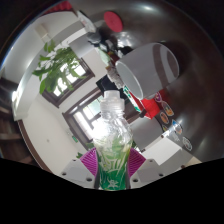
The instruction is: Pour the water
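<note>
My gripper (114, 160) pinches a clear water bottle (113, 135) at lower centre, upright between both pads. A grey cup (148, 68) hangs beyond it, upper right.

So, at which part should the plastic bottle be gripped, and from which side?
Grip the bottle at its lower body, side-on, as the gripper does now: the round body fits between both fingers, and the capped neck stays free for pouring.

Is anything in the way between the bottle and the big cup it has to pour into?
No, nothing visible blocks it. The gripper is shut on the bottle, holding it upright, and the white cap is on. The grey cup sits just beyond and above the cap, with only open space between them.
</note>
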Motion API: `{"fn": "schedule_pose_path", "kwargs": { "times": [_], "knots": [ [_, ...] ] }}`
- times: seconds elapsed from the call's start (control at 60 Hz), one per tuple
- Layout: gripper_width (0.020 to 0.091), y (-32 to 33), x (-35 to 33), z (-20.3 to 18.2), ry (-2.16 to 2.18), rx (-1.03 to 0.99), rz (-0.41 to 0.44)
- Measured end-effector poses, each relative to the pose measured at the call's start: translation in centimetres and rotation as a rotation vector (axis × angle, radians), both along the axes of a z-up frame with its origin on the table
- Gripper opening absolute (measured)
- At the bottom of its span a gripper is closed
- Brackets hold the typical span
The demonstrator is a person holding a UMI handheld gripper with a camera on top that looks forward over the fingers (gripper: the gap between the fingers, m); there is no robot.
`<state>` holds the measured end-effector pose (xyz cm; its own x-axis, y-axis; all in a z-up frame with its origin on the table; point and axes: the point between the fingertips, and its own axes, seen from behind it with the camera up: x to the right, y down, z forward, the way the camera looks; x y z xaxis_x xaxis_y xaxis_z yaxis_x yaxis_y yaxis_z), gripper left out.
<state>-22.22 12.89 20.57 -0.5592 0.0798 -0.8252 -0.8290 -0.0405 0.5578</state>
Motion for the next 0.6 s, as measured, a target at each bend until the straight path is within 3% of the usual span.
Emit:
{"fn": "schedule_pose_path", "kwargs": {
  "times": [0.317, 0.467, 0.6],
  "knots": [
    [0.035, -0.2, -0.6, -1.1, -0.034, -0.034, 0.039],
    [0.035, -1.0, -1.3, -0.5, -0.523, -0.086, 0.113],
    [0.0368, -0.9, 1.4, 3.3, -1.074, -0.085, 0.094]
  ]
}}
